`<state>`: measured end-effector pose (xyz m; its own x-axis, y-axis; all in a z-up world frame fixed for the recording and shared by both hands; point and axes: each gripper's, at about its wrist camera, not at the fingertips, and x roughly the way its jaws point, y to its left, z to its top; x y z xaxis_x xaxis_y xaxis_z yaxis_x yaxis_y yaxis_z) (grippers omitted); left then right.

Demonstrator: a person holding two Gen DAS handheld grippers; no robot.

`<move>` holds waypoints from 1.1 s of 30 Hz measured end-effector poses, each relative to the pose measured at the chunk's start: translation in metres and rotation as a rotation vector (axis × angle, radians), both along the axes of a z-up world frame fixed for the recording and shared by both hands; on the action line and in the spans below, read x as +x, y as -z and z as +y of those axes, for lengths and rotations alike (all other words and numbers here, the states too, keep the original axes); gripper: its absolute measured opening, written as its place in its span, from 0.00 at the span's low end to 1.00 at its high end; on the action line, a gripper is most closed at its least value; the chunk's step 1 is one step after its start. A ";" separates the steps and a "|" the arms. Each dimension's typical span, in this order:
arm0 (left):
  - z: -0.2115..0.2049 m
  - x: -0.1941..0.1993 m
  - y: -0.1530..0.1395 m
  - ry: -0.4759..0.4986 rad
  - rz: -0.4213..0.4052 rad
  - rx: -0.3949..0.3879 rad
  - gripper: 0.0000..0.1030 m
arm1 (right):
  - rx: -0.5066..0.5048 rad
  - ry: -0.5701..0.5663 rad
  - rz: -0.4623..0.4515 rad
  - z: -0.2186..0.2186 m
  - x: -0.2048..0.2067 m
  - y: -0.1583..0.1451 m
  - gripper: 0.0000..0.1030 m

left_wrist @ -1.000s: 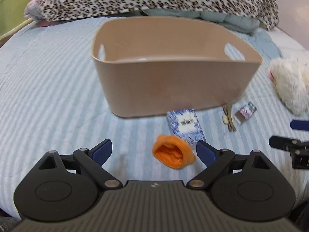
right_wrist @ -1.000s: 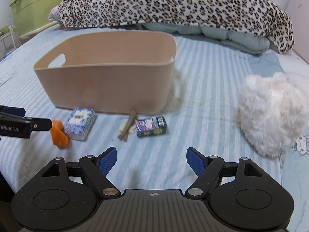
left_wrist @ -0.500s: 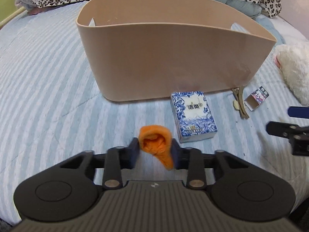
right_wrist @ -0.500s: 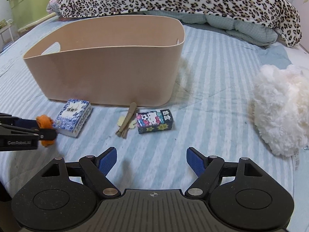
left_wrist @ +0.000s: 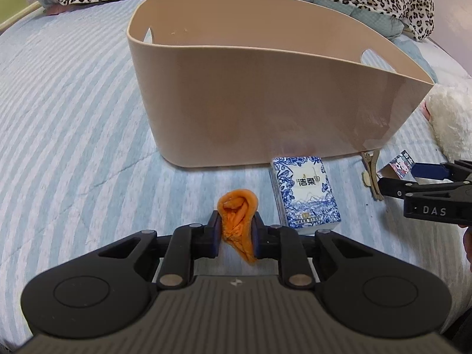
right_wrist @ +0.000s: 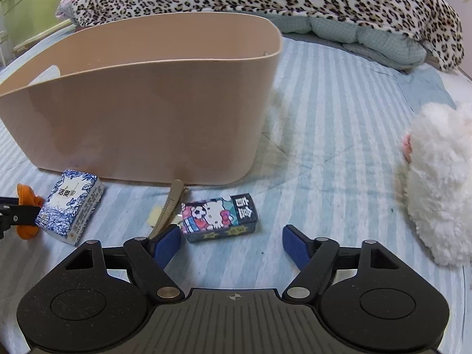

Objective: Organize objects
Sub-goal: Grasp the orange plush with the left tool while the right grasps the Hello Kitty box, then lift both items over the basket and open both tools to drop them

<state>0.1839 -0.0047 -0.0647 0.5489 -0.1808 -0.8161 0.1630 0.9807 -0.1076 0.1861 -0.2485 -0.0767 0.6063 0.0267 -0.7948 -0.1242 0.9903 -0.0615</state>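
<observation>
The left gripper [left_wrist: 235, 233], spread wide a second ago, now pinches the orange cloth [left_wrist: 239, 230] just near of the beige bin [left_wrist: 265, 112], ready to go in, while the right gripper [right_wrist: 231, 243], jaws spread, has closed in on the cartoon box [right_wrist: 219, 216].

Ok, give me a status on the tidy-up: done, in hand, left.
Done: nothing visible inside the beige bin. In hand: the left gripper is shut on the orange cloth; the right gripper is open near the cartoon box. Left on the bed: tissue pack, hair clip, cartoon box, white plush.
</observation>
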 end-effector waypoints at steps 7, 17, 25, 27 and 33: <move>0.004 -0.001 -0.004 -0.020 -0.005 -0.001 0.21 | -0.001 -0.040 -0.005 0.007 -0.006 -0.003 0.44; 0.007 -0.024 -0.039 -0.039 -0.079 0.002 0.20 | 0.013 0.001 -0.044 0.006 -0.040 -0.035 0.44; 0.008 -0.039 -0.087 -0.018 -0.185 -0.028 0.20 | 0.068 0.000 -0.146 0.005 -0.068 -0.081 0.44; 0.007 -0.039 -0.099 -0.018 -0.216 -0.028 0.20 | 0.080 0.004 -0.177 0.004 -0.070 -0.094 0.44; 0.003 -0.029 -0.133 -0.026 -0.308 -0.025 0.20 | 0.115 0.005 -0.287 0.000 -0.061 -0.137 0.44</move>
<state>0.1548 -0.0016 0.0681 0.7745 -0.1812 -0.6061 0.1666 0.9827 -0.0808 0.1255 -0.2481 0.0606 0.8062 0.1026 -0.5827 -0.1129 0.9934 0.0187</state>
